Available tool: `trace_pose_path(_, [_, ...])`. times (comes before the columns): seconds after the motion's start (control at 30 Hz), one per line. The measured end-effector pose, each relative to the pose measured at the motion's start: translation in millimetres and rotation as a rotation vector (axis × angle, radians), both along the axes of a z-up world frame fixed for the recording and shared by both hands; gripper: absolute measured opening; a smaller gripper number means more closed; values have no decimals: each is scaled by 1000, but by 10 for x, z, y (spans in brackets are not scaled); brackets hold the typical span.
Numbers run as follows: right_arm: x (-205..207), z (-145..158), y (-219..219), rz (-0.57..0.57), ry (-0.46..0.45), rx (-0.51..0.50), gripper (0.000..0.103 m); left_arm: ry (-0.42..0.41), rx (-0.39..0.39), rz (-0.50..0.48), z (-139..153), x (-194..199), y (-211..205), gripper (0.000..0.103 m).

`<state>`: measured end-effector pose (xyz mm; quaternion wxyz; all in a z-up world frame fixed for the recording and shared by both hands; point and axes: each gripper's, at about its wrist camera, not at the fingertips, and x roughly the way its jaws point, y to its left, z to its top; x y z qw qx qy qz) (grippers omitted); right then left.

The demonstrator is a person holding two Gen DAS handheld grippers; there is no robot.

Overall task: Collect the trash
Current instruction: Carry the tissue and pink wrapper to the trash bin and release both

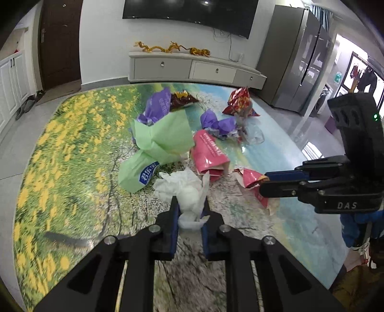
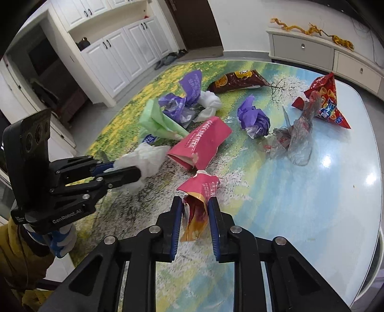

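Left wrist: left claw (image 1: pixel 190 208) pinching tissue (image 1: pixel 183 189); right claw (image 2: pixel 194 209) pinching wrapper (image 2: pixel 198 204). Lift both straight, clear of table (image 2: pixel 336 192) litter.

I am in a home living room: a big dark TV (image 1: pixel 189 14) hangs on the wall above a low white media cabinet (image 1: pixel 192 69), a steel fridge (image 1: pixel 295 60) stands to the side, and white cupboards (image 2: pixel 120 50) and slippers (image 2: pixel 168 58) flank a brown door (image 1: pixel 60 40).
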<state>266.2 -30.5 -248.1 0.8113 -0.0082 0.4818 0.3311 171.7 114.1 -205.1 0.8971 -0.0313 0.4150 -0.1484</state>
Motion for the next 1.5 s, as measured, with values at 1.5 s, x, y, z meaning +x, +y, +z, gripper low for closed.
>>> trace_pose_path(1.5, [-214,-181,-3964,-847,-90,143,29,62,96,-528,263,920,-4446,17])
